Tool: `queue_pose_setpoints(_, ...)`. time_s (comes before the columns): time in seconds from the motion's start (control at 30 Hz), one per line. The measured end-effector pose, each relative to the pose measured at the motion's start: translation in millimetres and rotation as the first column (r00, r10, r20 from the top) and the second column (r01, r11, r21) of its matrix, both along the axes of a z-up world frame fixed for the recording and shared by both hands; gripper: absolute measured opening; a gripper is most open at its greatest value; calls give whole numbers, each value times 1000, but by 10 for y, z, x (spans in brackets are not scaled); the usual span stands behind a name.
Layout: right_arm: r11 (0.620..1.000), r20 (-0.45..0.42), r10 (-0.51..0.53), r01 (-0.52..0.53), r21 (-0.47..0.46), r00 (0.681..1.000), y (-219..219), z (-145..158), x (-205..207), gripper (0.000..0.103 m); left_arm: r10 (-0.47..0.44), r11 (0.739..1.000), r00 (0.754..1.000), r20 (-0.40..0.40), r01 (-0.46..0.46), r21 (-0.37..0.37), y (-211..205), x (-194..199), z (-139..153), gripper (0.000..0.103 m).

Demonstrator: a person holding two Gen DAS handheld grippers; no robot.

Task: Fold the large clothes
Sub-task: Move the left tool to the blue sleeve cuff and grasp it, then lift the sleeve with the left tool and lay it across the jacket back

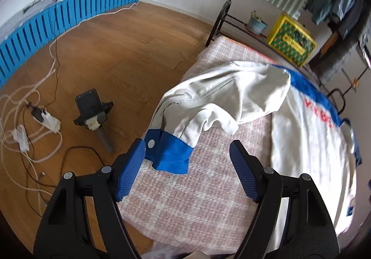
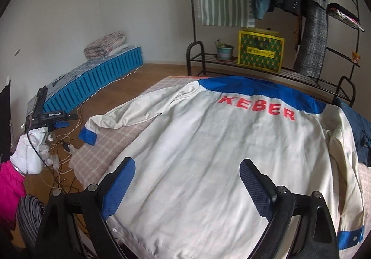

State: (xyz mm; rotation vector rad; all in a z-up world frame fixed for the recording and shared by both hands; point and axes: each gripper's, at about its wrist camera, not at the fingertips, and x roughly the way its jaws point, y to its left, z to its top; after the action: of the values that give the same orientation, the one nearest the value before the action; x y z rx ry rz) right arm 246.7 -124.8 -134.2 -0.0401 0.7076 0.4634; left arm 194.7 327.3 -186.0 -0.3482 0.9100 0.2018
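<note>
A white jacket (image 2: 208, 154) with a blue yoke and red "KEBER" letters lies back-up on a checked bed cover (image 2: 109, 150). Its left sleeve stretches out to a blue cuff (image 2: 89, 135), which shows close up in the left wrist view (image 1: 170, 154). My left gripper (image 1: 187, 150) is open and hovers just above that cuff, its left pad (image 1: 129, 168) near the snap. My right gripper (image 2: 187, 166) is open and empty over the jacket's lower back. The jacket (image 1: 308, 143) also shows in the left wrist view, with the sleeve bunched.
Wooden floor (image 1: 116, 50) at left holds tangled cables (image 1: 34, 120) and a black device (image 1: 92, 110). A blue-sided mattress (image 2: 99, 78) lies by the wall. A clothes rack (image 2: 289, 4) with a yellow crate (image 2: 260, 51) and a pot plant (image 2: 223, 49) stands behind the bed.
</note>
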Motion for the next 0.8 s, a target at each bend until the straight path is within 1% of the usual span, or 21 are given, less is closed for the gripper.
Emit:
queue_pose_setpoints(0.03, 1000, -4, 15, -15, 5, 1000, 58, -15, 14, 89, -18, 997, 999, -28, 20, 68, -67, 62, -38, 77)
queue_pose_setpoints(0.1, 999, -6, 41, -41, 6, 999, 178, -49, 6, 89, -24, 979, 997, -80, 40, 201, -154, 181, -132, 77)
queue_pose_setpoints(0.13, 999, -9, 49, -49, 3, 999, 210, -74, -4, 89, -10, 967, 995, -97, 35, 253, -166, 245, -179, 77)
queue_pose_setpoints(0.17, 999, -13, 54, -54, 1, 998, 235, -97, -16, 89, 2, 958, 994, -108, 29, 284, -160, 292, -223, 77)
queue_pose_setpoints(0.2, 998, -18, 57, -57, -2, 998, 253, -121, -19, 89, 3, 956, 994, -109, 29, 291, -142, 332, -260, 63)
queue_pose_setpoints(0.23, 998, -25, 59, -59, -4, 998, 255, -140, -26, 89, -4, 958, 993, -115, 37, 283, -124, 375, -298, 31)
queue_pose_setpoints(0.27, 998, -30, 58, -58, -6, 998, 245, -164, -40, 89, -16, 962, 992, -126, 50, 270, -115, 416, -336, 14)
queue_pose_setpoints(0.33, 999, -37, 47, -48, -15, 998, 208, -193, -43, 89, -36, 960, 993, -112, 65, 271, -120, 450, -343, 10)
queue_pose_setpoints(0.4, 999, -45, 28, -29, -18, 999, 165, -214, -34, 89, -45, 959, 995, -93, 69, 276, -150, 448, -265, 5)
queue_pose_setpoints(0.53, 1000, -62, -11, 11, -2, 998, 37, -240, 17, 89, -98, 960, 995, -31, 103, 259, -284, 296, 111, 5)
queue_pose_setpoints(0.63, 1000, -71, -26, 27, 15, 997, -21, -244, 32, 89, -160, 952, 987, -13, 158, 263, -470, 132, 304, 4)
queue_pose_setpoints(0.7, 999, -73, -28, 29, 19, 997, -34, -256, 39, 89, -194, 950, 980, -34, 196, 241, -580, 58, 271, 5)
queue_pose_setpoints(0.77, 999, -75, -24, 26, 22, 997, -23, -270, 33, 89, -224, 951, 971, -82, 236, 200, -653, 56, 94, 5)
queue_pose_setpoints(0.8, 999, -76, -23, 24, 22, 997, -17, -277, 31, 89, -253, 945, 960, -119, 272, 181, -693, 81, -39, 5)
